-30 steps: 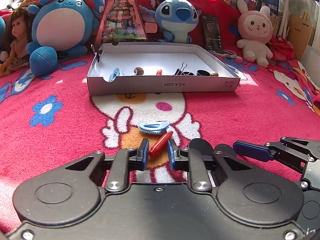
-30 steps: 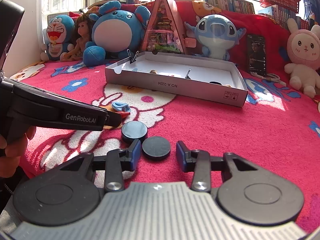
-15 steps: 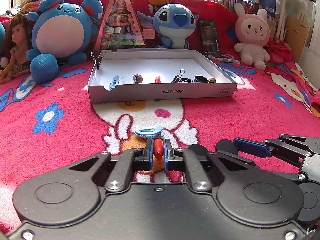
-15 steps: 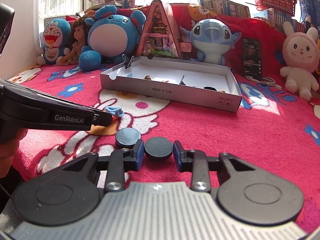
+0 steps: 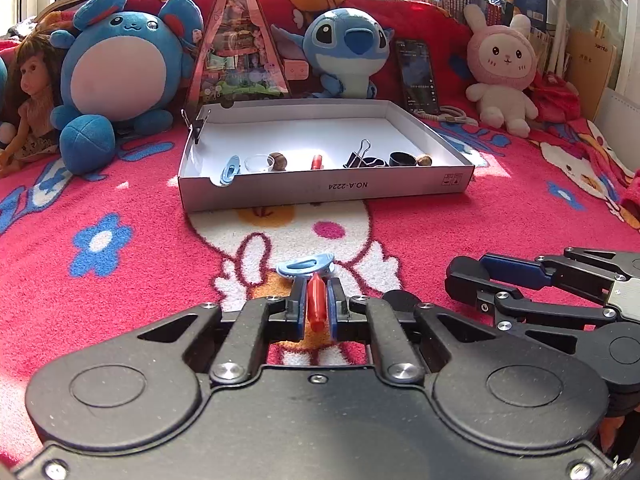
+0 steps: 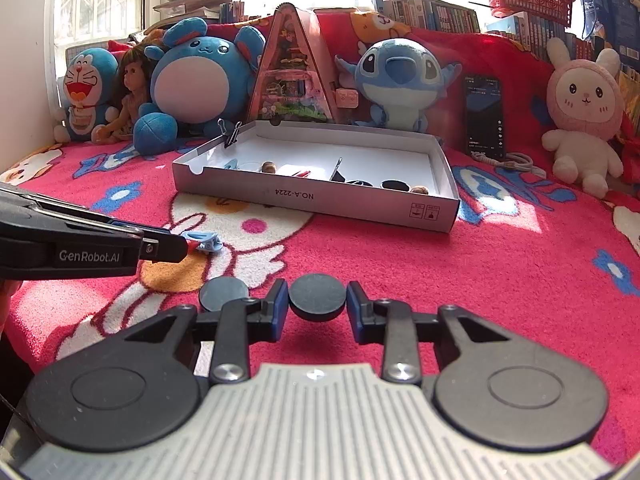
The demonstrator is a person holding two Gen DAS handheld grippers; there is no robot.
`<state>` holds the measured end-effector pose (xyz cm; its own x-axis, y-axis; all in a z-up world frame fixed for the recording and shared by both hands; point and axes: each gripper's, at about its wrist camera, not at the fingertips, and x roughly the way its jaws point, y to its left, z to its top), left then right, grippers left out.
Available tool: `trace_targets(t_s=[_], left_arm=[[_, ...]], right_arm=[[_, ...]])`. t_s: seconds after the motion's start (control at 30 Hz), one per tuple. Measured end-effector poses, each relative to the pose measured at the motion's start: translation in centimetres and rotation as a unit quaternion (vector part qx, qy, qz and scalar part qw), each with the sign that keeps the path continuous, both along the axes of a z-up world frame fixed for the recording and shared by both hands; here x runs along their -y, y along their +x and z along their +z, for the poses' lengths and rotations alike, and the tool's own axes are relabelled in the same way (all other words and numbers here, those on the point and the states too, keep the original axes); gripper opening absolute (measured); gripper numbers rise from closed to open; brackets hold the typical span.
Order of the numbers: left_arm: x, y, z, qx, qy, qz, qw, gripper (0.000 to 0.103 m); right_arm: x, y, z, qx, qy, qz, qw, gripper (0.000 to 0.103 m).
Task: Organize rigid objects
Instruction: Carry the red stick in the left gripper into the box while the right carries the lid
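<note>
Left wrist view: left gripper [image 5: 316,312] jaws pinching red stick [image 5: 317,307]; right gripper [image 6: 317,304] jaws clamping black disc [image 6: 317,298].

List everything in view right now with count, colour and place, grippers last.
box: 1, white, on the blanket ahead of both grippers
small items in the box: several, including a blue clip, clear cup, red piece, black binder clip
red stick: 1, red, between the left gripper's pads
blue clip on the blanket: 1, light blue, just beyond the red stick
black discs: 2, one between the right gripper's pads, one to its left on the blanket
plush toys and doll: several, along the back
phone: 1, black, propped at the back
blanket: 1, red, patterned
left gripper: shut on the red stick
right gripper: shut on a black disc
</note>
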<state>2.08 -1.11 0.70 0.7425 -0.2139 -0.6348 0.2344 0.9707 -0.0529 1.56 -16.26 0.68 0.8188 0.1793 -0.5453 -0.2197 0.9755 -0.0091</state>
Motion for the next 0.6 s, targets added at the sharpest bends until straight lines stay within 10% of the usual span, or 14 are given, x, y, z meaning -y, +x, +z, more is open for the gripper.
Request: trace_targets(t_s=[0.37, 0.6], left_arm=[[0.6, 0.5, -1.4, -0.008, 0.008, 0.002, 0.9999, 0.022], [0.4, 0.9, -1.3, -0.016, -0.004, 0.010, 0.9998, 0.010]], right_arm=[[0.0, 0.0, -0.6, -0.006, 0.000, -0.009, 1.000, 0.038], [-0.1, -0.1, -0.9, 0.011, -0.015, -0.021, 1.000, 0.061]])
